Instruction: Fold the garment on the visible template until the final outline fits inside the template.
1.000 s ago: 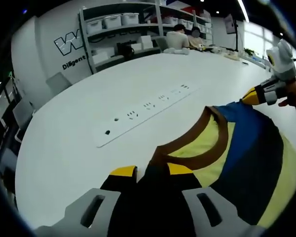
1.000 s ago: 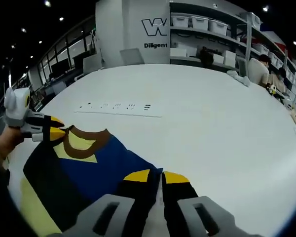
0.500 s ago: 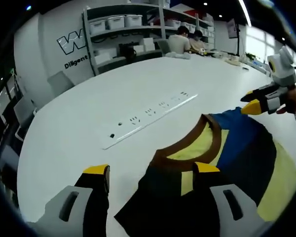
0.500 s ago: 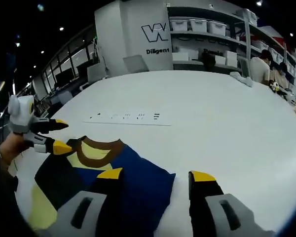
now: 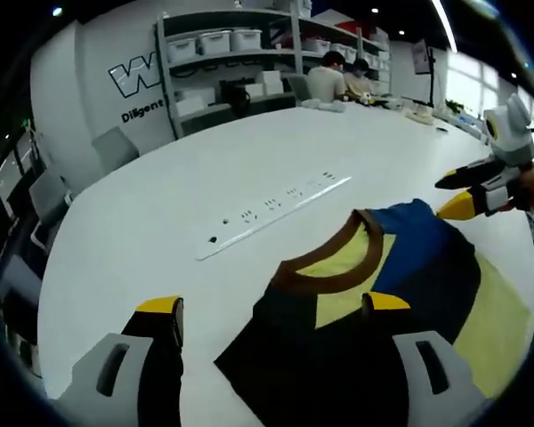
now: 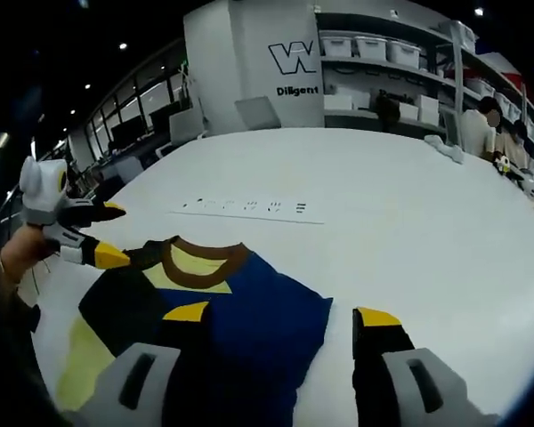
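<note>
A garment (image 5: 400,285) in black, yellow and blue blocks with a brown collar (image 5: 338,262) lies flat on the white table (image 5: 160,222). My left gripper (image 5: 274,307) is open, with its yellow-tipped jaws spread on either side of the garment's black corner and nothing held. In the right gripper view the same garment (image 6: 240,302) lies under my open right gripper (image 6: 283,314), whose left jaw is over the blue part and right jaw over bare table. The right gripper (image 5: 467,191) also appears open by the blue corner. At the black corner, the left gripper (image 6: 93,233) appears open.
A long white power strip (image 5: 276,212) (image 6: 249,206) is set into the table beyond the garment. Shelves with bins (image 5: 222,62) and seated people (image 5: 325,76) are at the far end. A hand (image 6: 18,258) holds the left gripper. Chairs line the table's edge.
Both grippers were shut on the garment's corners a second ago. They have opened and let go, and the garment now rests flat. Both cameras have drawn back slightly.
</note>
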Demonstrator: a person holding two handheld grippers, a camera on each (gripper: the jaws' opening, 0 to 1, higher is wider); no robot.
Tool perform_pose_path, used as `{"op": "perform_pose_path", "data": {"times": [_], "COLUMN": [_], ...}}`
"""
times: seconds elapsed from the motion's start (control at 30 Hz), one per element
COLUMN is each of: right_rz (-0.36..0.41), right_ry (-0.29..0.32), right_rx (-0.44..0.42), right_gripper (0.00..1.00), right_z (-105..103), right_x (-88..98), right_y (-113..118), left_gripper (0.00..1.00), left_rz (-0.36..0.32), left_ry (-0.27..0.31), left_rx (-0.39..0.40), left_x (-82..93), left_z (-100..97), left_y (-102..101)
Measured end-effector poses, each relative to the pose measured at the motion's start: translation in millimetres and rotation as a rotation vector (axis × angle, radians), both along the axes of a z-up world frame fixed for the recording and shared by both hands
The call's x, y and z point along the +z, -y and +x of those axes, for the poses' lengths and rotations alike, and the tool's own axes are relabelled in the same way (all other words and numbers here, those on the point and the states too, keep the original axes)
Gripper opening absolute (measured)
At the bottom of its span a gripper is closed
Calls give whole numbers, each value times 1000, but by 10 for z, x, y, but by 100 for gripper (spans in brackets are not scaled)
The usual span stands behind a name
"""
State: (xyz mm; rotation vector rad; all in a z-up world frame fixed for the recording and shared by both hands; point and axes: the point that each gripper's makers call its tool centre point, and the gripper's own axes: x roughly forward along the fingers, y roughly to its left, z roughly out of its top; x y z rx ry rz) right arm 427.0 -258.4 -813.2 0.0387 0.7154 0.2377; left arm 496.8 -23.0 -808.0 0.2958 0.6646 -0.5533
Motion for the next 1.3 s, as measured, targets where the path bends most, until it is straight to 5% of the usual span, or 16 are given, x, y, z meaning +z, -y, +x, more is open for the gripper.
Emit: {"op": "perform_pose_path", "data": {"times": [0.47,1.3], "right_rz": [-16,-92], "right_ry": [-37,-89], "right_rx": [17,-7], "right_gripper": [60,53], "right_z": [-238,-311], "right_x": [-118,-360], "right_y": [-28,323], "left_gripper": [82,79], "left_rz": [-2,7], "left_ry": [-9,-58], "left_rx": [-2,81], "left_x": [10,-309], "left_z": [-352,-965], "left_y": [-89,-507]}}
